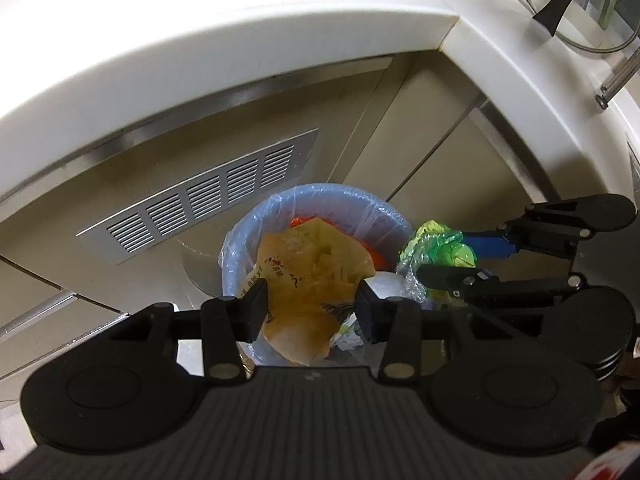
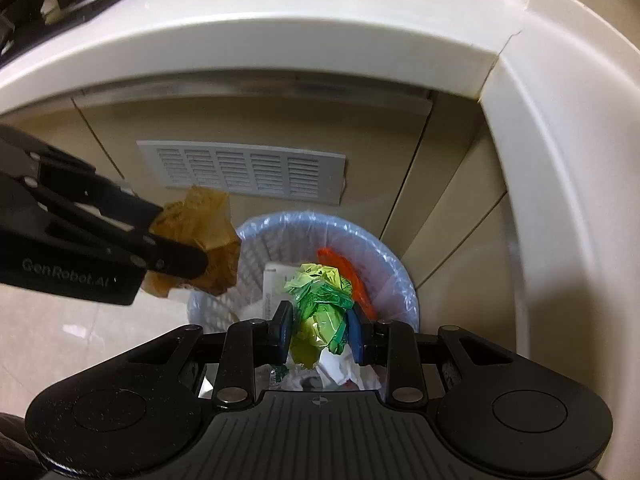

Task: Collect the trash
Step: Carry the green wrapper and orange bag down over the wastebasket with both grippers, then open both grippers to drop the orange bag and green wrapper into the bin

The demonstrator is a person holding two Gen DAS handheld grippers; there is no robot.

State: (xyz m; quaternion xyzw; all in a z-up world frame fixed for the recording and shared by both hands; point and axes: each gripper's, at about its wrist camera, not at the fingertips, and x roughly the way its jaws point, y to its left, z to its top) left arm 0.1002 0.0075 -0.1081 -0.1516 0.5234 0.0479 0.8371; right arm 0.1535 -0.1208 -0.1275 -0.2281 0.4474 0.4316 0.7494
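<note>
My left gripper (image 1: 312, 312) is shut on a crumpled brown paper bag (image 1: 308, 276) and holds it above a round bin (image 1: 332, 192) lined with a pale blue plastic bag. My right gripper (image 2: 322, 330) is shut on a crumpled green and yellow plastic wrapper (image 2: 320, 304), directly over the same bin (image 2: 248, 264). In the left wrist view the right gripper (image 1: 444, 256) and its green wrapper (image 1: 436, 244) hang at the bin's right rim. The right wrist view shows the left gripper (image 2: 180, 236) with the brown paper bag (image 2: 204, 224) above the bin's left rim.
The bin holds white paper (image 2: 276, 280) and an orange piece (image 2: 344, 264). It stands on the floor against beige cabinet doors with a vent grille (image 1: 208, 196). A white countertop edge (image 1: 240, 40) overhangs it, with a glass lid (image 1: 576, 0) on top.
</note>
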